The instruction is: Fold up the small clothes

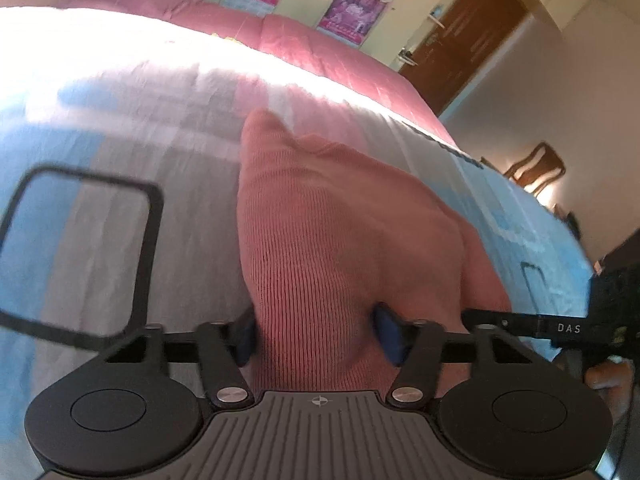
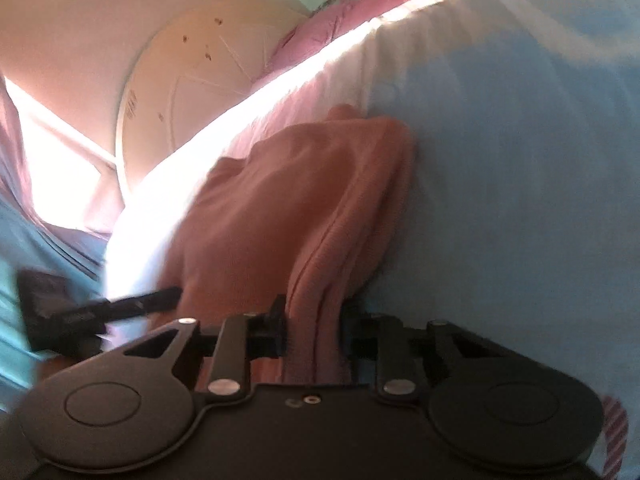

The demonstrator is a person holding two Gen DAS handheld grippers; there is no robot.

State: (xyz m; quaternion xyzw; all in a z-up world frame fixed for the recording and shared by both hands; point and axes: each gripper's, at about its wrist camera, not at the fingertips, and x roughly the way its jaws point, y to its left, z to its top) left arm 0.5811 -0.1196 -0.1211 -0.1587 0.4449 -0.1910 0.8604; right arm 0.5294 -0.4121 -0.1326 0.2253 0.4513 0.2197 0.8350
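Note:
A salmon-pink knit garment (image 1: 320,220) lies bunched on the light blue and grey bed cover (image 1: 120,140). In the left wrist view its near end fills the gap between the blue pads (image 1: 386,336) of my left gripper (image 1: 316,340), which is shut on the fabric. In the right wrist view a folded edge of the same garment (image 2: 288,192) runs down between the black fingers (image 2: 278,332) of my right gripper (image 2: 314,336), which pinches it. Each gripper shows at the side of the other's view, close together.
A pink quilt (image 1: 320,52) covers the far part of the bed, with posters and a brown door (image 1: 460,36) behind. A wooden chair (image 1: 536,168) stands right of the bed. A cream headboard (image 2: 192,80) and bright sunlit sheet (image 2: 180,168) lie to the left.

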